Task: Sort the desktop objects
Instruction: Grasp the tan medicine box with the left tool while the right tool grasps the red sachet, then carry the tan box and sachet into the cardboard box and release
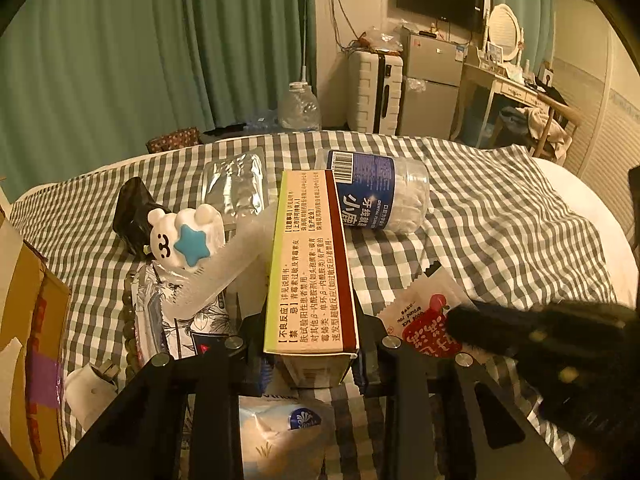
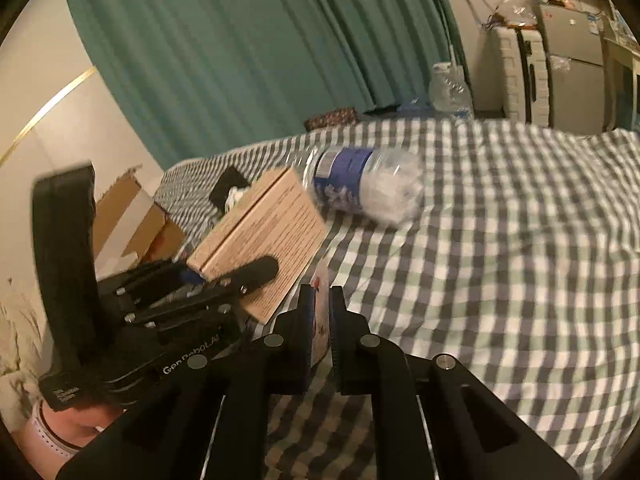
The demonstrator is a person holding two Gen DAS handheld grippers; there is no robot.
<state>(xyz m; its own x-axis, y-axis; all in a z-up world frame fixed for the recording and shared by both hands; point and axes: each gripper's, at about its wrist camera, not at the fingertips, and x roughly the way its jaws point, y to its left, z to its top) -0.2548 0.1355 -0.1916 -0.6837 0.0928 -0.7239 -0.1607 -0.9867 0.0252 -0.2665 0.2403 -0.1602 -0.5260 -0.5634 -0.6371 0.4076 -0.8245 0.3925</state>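
A tan medicine box (image 1: 310, 264) with a green edge and a dark red stripe is clamped by its near end in my left gripper (image 1: 312, 348), which is shut on it. The right wrist view shows that box (image 2: 264, 236) tilted up from the cloth in my left gripper (image 2: 244, 284). My right gripper (image 2: 320, 312) is shut on a thin white sachet (image 2: 320, 280) with red print. In the left wrist view the sachet (image 1: 420, 320) lies right of the box, with my blurred right gripper (image 1: 464, 326) on it. A clear jar with a blue label (image 1: 380, 192) lies on its side beyond the box.
On the checked cloth (image 1: 500, 220) left of the box are a white bear figure with a blue star (image 1: 182, 240), a black object (image 1: 132, 212), a foil blister pack (image 1: 236, 188) and a floral packet (image 1: 176, 312). A cardboard box (image 1: 32, 320) stands at far left; a tissue pack (image 1: 280, 432) lies under the fingers.
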